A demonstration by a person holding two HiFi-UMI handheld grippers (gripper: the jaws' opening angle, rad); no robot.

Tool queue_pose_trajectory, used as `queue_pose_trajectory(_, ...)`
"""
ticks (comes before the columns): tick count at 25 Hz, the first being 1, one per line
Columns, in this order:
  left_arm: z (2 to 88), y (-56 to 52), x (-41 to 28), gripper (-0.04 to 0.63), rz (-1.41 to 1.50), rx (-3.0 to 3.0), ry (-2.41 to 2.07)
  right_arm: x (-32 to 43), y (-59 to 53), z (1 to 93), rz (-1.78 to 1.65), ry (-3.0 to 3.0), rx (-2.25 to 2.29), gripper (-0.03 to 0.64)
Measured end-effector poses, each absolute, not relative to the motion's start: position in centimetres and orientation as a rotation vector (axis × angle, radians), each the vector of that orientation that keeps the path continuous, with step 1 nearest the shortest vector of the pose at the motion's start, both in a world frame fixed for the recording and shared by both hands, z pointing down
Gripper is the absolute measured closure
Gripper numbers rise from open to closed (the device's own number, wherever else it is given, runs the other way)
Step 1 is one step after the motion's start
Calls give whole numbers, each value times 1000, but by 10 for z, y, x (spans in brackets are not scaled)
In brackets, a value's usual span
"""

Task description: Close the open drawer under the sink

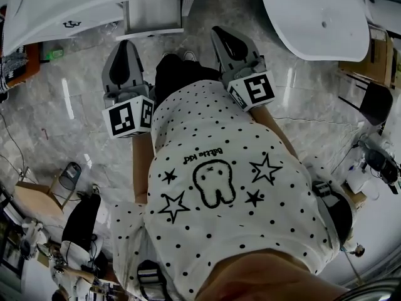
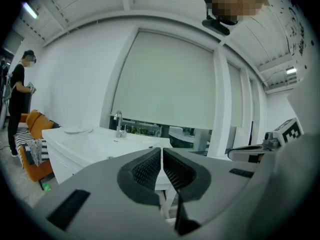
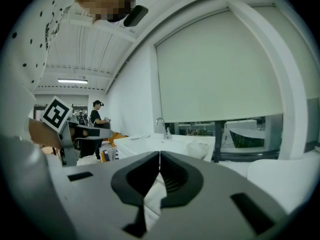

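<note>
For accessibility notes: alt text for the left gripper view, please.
The left gripper, jaws shut and empty, points toward a white sink with a faucet in front of a wide window blind. A person stands far left.

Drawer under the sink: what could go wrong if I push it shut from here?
The drawer lies at the head view's top edge, so contact may be hard to watch. The left gripper and right gripper are both shut and empty; a narrow tip pushing off centre could slip off the front or skew the drawer.
</note>
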State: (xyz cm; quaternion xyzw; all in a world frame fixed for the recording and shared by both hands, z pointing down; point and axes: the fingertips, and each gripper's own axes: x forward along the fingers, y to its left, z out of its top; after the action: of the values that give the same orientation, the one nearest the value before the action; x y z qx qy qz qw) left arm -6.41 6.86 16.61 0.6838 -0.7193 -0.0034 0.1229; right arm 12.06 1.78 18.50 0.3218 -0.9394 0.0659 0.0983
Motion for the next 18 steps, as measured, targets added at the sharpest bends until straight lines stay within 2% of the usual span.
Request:
queue_pose_trajectory(7, 173, 64, -67, 577, -16, 2019, -2053, 119, 18, 190, 199, -2749, 1000, 603)
queue_pose_trajectory(13, 191, 50, -102, 577, -16, 2031, -2016, 87, 8, 206, 201, -2716, 1038, 603)
queue_pose_trajectory(18, 174, 26, -126, 577, -6, 2044, -1995, 65, -10, 191, 214, -2685, 1048, 603)
